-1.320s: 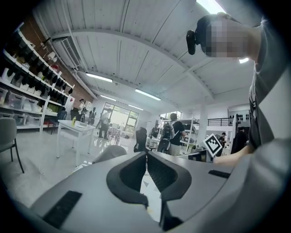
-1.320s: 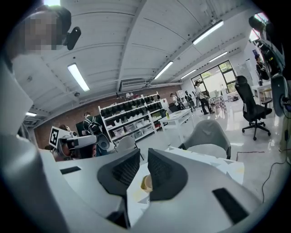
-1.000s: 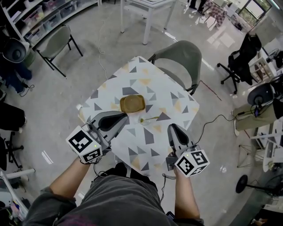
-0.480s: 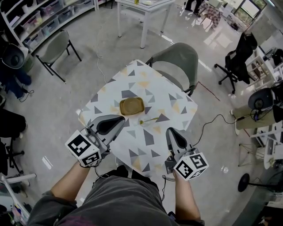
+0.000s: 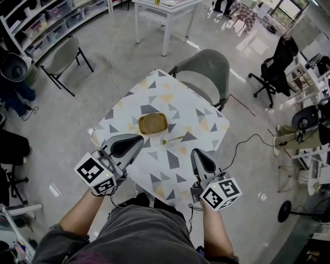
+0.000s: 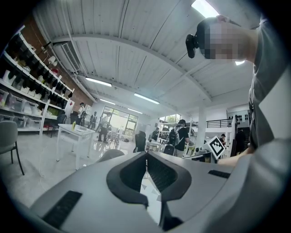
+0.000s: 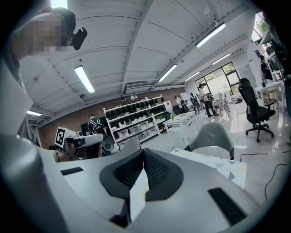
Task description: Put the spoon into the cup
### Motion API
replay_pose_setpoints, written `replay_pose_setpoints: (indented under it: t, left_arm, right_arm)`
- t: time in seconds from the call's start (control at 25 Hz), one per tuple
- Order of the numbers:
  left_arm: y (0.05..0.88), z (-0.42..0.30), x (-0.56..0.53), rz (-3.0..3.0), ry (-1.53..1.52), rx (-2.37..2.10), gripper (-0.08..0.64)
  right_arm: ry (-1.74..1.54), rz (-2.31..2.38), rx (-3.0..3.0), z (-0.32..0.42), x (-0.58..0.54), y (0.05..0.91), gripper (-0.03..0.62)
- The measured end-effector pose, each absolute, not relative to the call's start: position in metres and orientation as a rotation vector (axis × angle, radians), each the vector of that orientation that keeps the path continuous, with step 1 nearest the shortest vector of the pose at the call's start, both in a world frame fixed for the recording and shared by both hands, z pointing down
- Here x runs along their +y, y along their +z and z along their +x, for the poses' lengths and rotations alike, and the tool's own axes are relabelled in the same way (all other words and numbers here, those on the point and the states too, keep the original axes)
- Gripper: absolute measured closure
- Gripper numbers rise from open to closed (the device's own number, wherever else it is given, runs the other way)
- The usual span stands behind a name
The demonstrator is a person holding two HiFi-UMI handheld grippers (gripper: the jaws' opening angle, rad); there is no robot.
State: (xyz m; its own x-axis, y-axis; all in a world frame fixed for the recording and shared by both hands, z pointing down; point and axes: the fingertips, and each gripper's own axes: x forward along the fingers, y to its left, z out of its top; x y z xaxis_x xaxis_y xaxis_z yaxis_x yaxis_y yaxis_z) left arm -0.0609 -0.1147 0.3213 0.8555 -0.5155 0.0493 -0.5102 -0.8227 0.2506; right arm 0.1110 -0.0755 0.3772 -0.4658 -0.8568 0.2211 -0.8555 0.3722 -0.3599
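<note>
A shallow brown cup [image 5: 153,122] sits near the middle of a small table [image 5: 201,119] covered in a triangle-patterned cloth. Just to its right and nearer to me lies a thin spoon [image 5: 174,139], flat on the cloth. My left gripper [image 5: 137,139] hovers over the table's near left edge, its tips a short way left of the spoon. My right gripper [image 5: 198,152] is over the near right part of the table. Both are shut and empty, with jaws meeting at the tips in the left gripper view [image 6: 146,154] and the right gripper view [image 7: 143,150].
A grey chair [image 5: 207,66] stands at the table's far side. Another chair [image 5: 66,51] is at the left, a white table [image 5: 164,11] at the top, and a black office chair [image 5: 281,64] at the right. A cable [image 5: 247,143] runs across the floor.
Both grippers have drifted slightly down and to the left in the head view. The cup and spoon have not moved on the table.
</note>
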Motion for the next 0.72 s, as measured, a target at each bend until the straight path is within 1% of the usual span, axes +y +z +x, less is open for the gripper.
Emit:
replay_pose_setpoints:
  t: [0.72]
  left_arm:
    - [0.325,-0.05,-0.12,2.768,-0.028,-0.789,0.535]
  right_arm:
    - [-0.689,-1.614,2.614,0.119,-0.082,0.383,0.572]
